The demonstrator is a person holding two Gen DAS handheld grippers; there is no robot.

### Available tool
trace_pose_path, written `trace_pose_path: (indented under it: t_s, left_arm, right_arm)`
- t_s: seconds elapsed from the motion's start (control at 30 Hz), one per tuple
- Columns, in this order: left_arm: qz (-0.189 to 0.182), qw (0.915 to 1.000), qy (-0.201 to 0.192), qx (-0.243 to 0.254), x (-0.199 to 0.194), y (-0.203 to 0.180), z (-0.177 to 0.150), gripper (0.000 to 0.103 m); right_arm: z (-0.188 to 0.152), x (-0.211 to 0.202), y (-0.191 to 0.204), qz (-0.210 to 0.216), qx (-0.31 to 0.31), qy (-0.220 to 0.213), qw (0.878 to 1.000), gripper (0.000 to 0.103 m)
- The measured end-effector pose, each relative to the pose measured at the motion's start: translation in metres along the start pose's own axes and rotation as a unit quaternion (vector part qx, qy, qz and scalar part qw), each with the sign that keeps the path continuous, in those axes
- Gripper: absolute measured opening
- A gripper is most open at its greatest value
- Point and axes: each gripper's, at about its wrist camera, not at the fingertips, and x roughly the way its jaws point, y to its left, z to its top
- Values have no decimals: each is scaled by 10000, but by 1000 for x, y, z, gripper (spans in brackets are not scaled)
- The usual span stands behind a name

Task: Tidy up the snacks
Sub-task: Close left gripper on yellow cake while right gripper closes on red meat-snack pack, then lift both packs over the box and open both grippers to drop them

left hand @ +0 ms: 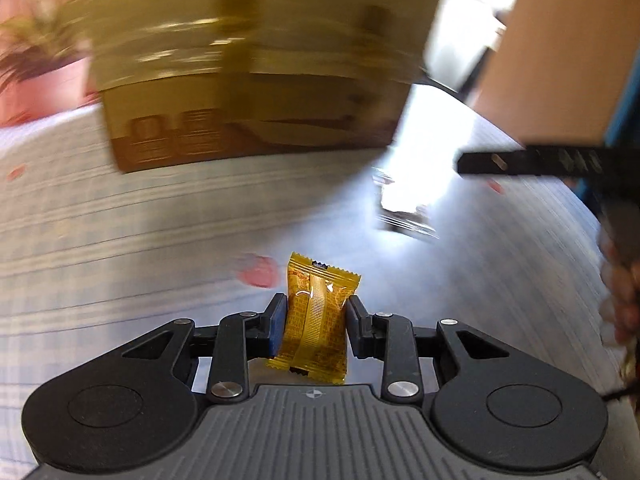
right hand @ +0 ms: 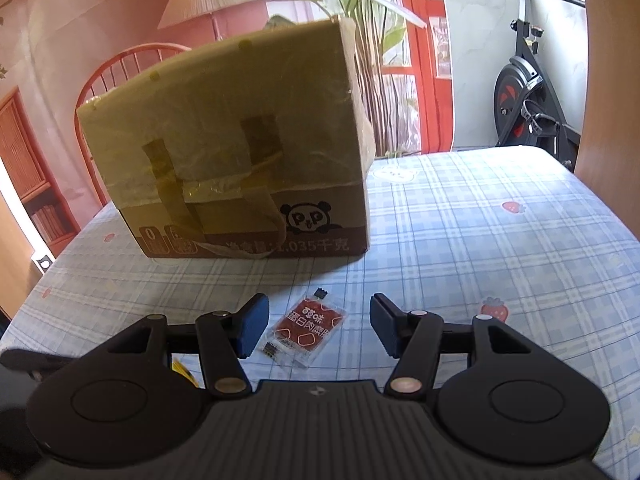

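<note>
My left gripper [left hand: 317,303] is shut on a small yellow snack packet [left hand: 316,324], pads pressing both its sides as it stands upright just above the checked tablecloth [left hand: 120,240]. A tall taped cardboard box [left hand: 256,64] stands behind it, blurred. A shiny packet [left hand: 404,208] lies to the right, washed out by glare. In the right wrist view, my right gripper [right hand: 319,305] is open, with a red snack packet [right hand: 308,330] lying flat on the cloth between its fingers, untouched. The same box [right hand: 236,152] stands beyond it, a little to the left.
A red chair [right hand: 120,64] and a leafy plant [right hand: 360,20] stand behind the box. An exercise bike [right hand: 528,92] is beyond the table's far right edge. A black gripper finger [left hand: 520,162] and a brown panel [left hand: 560,52] fill the left wrist view's right side.
</note>
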Motion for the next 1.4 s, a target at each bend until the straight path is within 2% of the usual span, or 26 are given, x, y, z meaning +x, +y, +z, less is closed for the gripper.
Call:
trace_pose_path:
  t_s: [0.1,0.3,0.4,0.6,0.83,0.9,1.0,1.07,1.27,1.4]
  left_arm:
    - [286,9991,-49,-297,-7,23,4,33]
    - [471,9940,-189,-970,-17,64,8,33]
    - [437,9912,-275,-1220,-20,78,8,33]
    - [434,9909,-385,-1218,-21,78,7,34]
    - [328,9894,-497,-1321,-27,81,-1,34]
    - [304,9889,-514,-1358,-27,82,-1,34]
    - [272,9879,-499,-1446,-26,85,0,33]
    - [283,9877,-565,-1430,-30,84,3,33]
    - [166,9852,-1079,-1325,-58,76,22,33]
    - [18,9819,-1547,-1090,-85,64,53,33]
  right_arm:
    - [-1,10,2,3,-33,94,10000,60]
    - [-5,33,5,3,-56,373,9993,59]
    - [-7,46,6,9,9,529,9986,60]
    - [-6,69,14,-100,17,717,9974,60]
    - [-8,81,35,-548,-342,574,9963,61]
    - [-13,82,42,-703,-610,519,9943,57]
    - [-20,80,47,-687,-723,386,9943,48]
    - [-22,75,49,-627,-758,366,9945,46]
    - [-12,44,48,-339,-465,12,9983,46]
    - [10,11,48,-68,-330,-440,9985,46]
